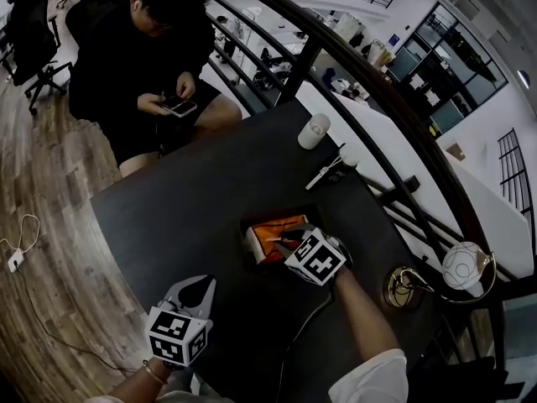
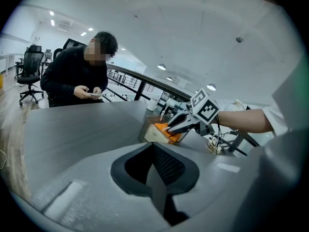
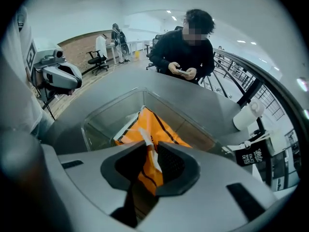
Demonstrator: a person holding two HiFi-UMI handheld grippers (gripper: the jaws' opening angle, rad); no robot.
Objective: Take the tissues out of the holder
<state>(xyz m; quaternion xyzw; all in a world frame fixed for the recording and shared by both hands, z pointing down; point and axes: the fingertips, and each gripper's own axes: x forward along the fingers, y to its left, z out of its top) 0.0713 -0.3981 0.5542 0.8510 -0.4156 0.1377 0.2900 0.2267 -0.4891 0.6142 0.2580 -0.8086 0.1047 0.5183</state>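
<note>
- The orange tissue pack [image 3: 159, 129] sat inside the clear holder [image 3: 104, 120], tilted, with its near end raised above the rim and a strip of white tissue [image 3: 147, 146] showing at that end.
- The holder stood on the dark table [image 1: 168, 225], towards its far right part, with its open top upward.
- The right gripper [image 3: 148, 151] pointed steeply down into the holder. Its jaws were drawn in to a narrow gap and clamped on the raised end of the pack, with the white strip caught between the pads.
- The left gripper [image 1: 204, 282] hung over the near edge of the table, well apart from the holder. Its jaws were together with nothing between them.
- A seated person [image 1: 143, 49] at the far side of the table handled a phone and took no part.
- Judgement: the grasp step was in hand; the pack was gripped but not yet out.
- Judgement: the next move called for a straight upward lift clear of the holder walls. The unsecured holder might rise with the pack, so the idle left gripper could need to steady it.
</note>
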